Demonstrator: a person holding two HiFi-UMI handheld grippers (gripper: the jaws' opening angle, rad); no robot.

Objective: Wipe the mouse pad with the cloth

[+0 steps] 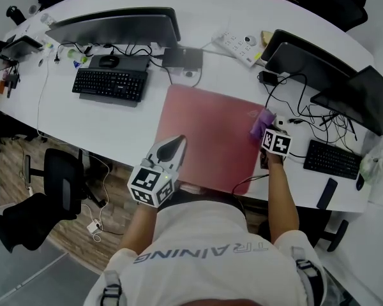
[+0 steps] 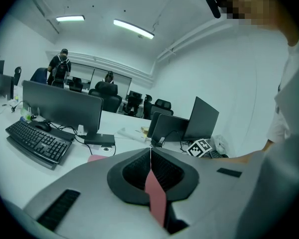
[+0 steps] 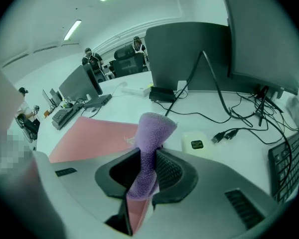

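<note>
**Cloth pinched at the pad's right edge**

We are gripping the purple cloth [image 3: 153,128] in our right gripper [image 3: 148,158], whose jaws are clamping the fabric at the right edge of the red mouse pad [image 1: 204,132]. We are holding our left gripper [image 2: 150,153] over the pad's near left edge, jaws pressed together with nothing between them. The pad is lying flat on the white desk [image 1: 115,129].

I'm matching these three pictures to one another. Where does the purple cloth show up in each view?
Head view: cloth in the right gripper, at the mouse pad's right edge.
Left gripper view: not in it.
Right gripper view: centre, cloth sticking up from between the jaws.
Shared landmark: the pink mouse pad, lower left of centre in the left gripper view, left in the right gripper view.
</note>
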